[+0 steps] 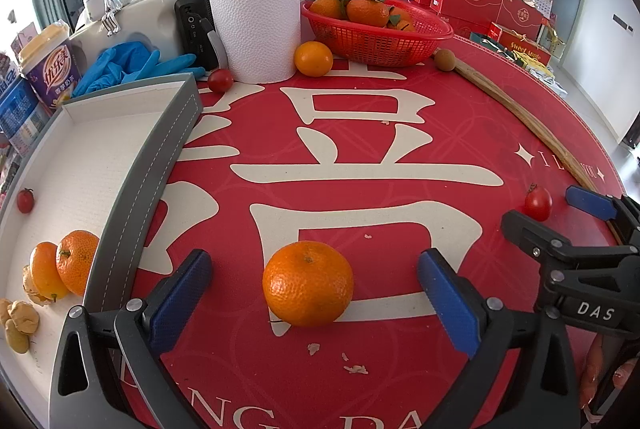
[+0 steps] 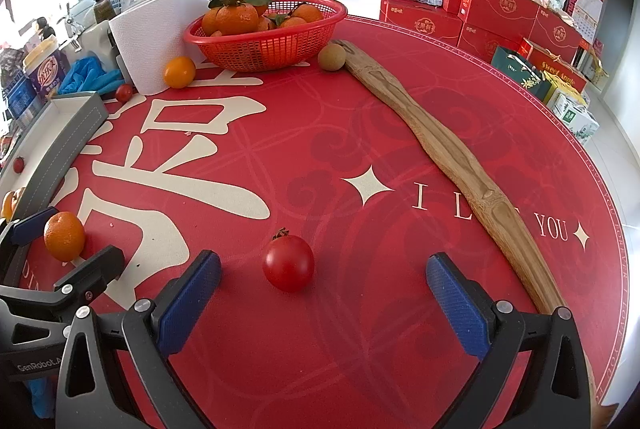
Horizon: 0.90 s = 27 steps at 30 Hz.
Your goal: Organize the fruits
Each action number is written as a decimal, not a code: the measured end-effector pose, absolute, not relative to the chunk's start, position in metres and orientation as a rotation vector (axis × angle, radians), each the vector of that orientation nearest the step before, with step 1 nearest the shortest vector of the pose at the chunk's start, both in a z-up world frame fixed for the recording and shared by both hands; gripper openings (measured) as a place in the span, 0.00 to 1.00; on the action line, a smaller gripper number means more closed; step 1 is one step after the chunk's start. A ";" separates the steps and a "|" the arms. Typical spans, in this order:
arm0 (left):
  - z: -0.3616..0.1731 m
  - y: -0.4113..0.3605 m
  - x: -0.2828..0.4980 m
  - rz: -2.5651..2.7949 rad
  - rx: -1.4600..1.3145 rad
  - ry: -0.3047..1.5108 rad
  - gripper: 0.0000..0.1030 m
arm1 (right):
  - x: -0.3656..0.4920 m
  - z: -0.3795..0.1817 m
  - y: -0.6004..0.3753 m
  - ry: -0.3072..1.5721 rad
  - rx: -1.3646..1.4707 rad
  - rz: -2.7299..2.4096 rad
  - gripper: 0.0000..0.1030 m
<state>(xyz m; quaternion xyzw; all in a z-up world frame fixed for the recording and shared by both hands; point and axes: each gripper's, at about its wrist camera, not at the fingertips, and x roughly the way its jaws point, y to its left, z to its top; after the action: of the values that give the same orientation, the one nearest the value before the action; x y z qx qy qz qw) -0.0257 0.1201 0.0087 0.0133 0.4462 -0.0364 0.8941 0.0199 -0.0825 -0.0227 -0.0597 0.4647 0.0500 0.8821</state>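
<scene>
My left gripper (image 1: 316, 293) is open, its blue pads either side of an orange mandarin (image 1: 308, 283) on the red table mat, not touching it. My right gripper (image 2: 324, 289) is open around a red cherry tomato (image 2: 288, 262), also apart from it. That tomato shows in the left wrist view (image 1: 538, 203) beside the right gripper (image 1: 560, 213). A grey box with a white inside (image 1: 100, 165) at left holds two mandarins (image 1: 76, 261), a cherry tomato (image 1: 25, 200) and pale nuts (image 1: 18, 321).
A red basket of mandarins (image 1: 372, 41) stands at the back, with a loose orange (image 1: 313, 58), a cherry tomato (image 1: 220, 80), a brown round fruit (image 1: 445, 59), a paper towel roll (image 1: 256, 25) and blue gloves (image 1: 132, 65). A long wooden stick (image 2: 452, 157) lies at right.
</scene>
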 end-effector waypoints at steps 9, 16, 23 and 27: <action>0.008 0.120 -0.025 -0.067 0.024 0.926 0.99 | 0.020 -0.023 -0.082 0.968 -0.123 0.100 1.00; 0.016 0.114 -0.036 -0.080 0.030 0.908 0.36 | 0.014 -0.018 -0.072 0.963 -0.140 0.126 0.73; 0.026 0.138 -0.046 -0.108 -0.065 0.916 0.36 | 0.009 -0.011 -0.069 0.992 -0.072 0.219 0.22; 0.046 0.154 -0.058 -0.096 -0.072 0.861 0.36 | 0.007 -0.001 -0.064 1.009 -0.011 0.282 0.22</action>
<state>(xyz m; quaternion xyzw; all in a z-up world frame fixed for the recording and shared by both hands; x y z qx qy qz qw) -0.0580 0.1538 0.0460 -0.0347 0.4170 -0.0466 0.9070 0.0072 -0.0639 -0.0006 -0.0053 0.4819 0.1345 0.8659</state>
